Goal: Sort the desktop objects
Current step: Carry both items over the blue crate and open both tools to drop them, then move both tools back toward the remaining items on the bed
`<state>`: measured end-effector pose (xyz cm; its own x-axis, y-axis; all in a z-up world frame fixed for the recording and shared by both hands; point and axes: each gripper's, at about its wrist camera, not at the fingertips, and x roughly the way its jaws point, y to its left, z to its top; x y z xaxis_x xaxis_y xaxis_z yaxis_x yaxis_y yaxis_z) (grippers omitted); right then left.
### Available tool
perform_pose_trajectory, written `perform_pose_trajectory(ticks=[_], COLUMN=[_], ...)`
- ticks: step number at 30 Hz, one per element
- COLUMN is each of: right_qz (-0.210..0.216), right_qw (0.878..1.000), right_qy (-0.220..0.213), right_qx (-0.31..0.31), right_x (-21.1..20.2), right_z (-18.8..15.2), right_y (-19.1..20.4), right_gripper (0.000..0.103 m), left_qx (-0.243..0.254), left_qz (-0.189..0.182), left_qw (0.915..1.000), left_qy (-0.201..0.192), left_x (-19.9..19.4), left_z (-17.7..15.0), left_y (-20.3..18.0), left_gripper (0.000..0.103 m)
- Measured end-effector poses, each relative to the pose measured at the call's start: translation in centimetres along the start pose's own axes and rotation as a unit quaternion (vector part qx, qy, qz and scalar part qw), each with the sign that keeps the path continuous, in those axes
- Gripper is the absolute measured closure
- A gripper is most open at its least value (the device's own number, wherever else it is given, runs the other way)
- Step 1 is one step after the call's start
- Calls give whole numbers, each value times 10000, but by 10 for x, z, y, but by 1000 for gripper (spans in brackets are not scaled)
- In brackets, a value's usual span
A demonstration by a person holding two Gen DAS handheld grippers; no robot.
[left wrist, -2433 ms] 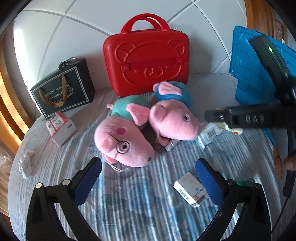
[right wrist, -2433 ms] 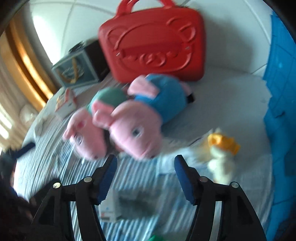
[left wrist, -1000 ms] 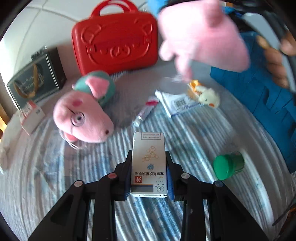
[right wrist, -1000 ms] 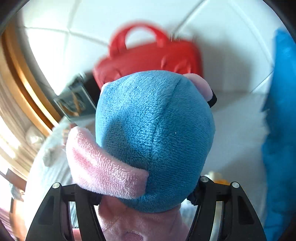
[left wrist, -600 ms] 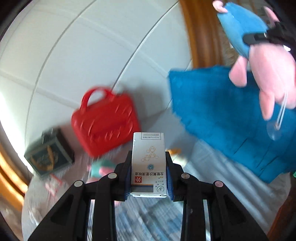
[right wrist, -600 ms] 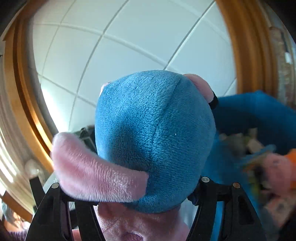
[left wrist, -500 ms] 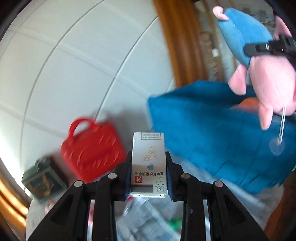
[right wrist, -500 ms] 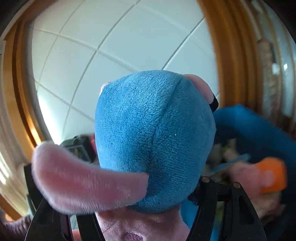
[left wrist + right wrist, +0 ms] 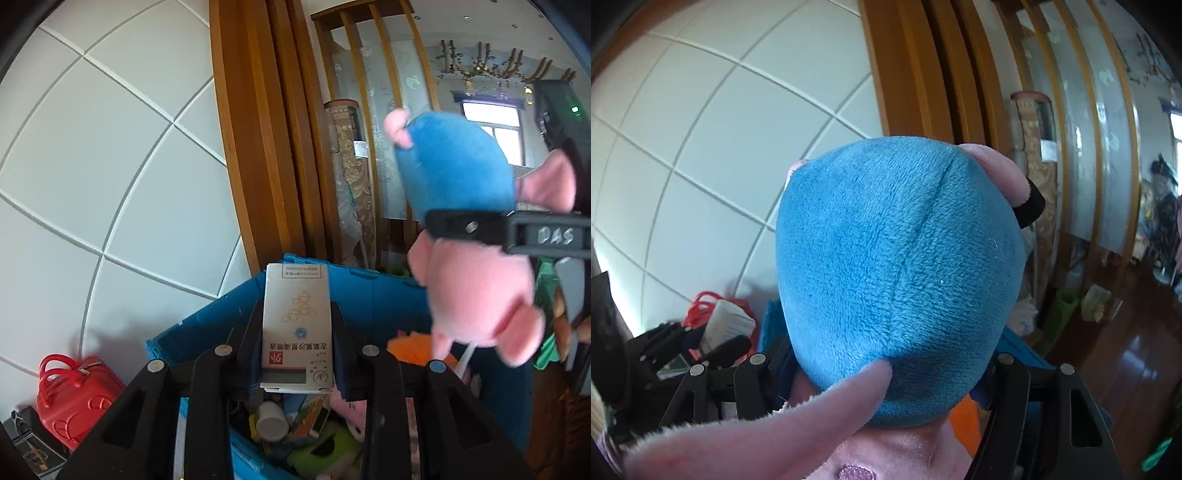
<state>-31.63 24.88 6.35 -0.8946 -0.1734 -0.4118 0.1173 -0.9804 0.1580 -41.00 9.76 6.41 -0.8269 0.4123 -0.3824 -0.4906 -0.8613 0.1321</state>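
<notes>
Up off the bench and over the blue crate (image 9: 373,295) now: white medicine box (image 9: 296,326) and blue-and-pink pig plush (image 9: 469,236) both lifted from the striped cloth where they lay moments ago, red case (image 9: 74,391) dropped low and far to the left. Box upright in the left wrist view, long axis running away along the fingers, printed face to the camera with its text upside down, far end above the crate's near rim. Left claw (image 9: 297,343) narrow, pads clamped on the box's two long sides. Plush hanging above the crate's open top, blue body up, pink head down. Right claw (image 9: 886,373) about half spread, jaws just been opening, plush between them and seemingly against both fingers. Toys and a white bottle jumbled inside the crate.
</notes>
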Motion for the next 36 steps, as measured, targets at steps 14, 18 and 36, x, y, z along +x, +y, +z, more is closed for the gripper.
perform_pose_trajectory(ticks=[14, 18, 36], right_qz=[126, 175, 1502], right_qw=[9996, 9945, 9835], right_qy=[106, 893, -948], right_qx=[-212, -525, -338], right_x=[69, 92, -61], right_z=[31, 27, -20], right_y=[-26, -20, 59], right_gripper=[0, 1, 0], left_qx=[-444, -445, -569], left_qz=[941, 1045, 2354], left_qw=[9946, 9935, 9696], left_qy=[-3, 108, -351], left_x=[-6, -24, -195], left_z=[4, -15, -120], left_y=[4, 4, 65], left_gripper=[0, 0, 0])
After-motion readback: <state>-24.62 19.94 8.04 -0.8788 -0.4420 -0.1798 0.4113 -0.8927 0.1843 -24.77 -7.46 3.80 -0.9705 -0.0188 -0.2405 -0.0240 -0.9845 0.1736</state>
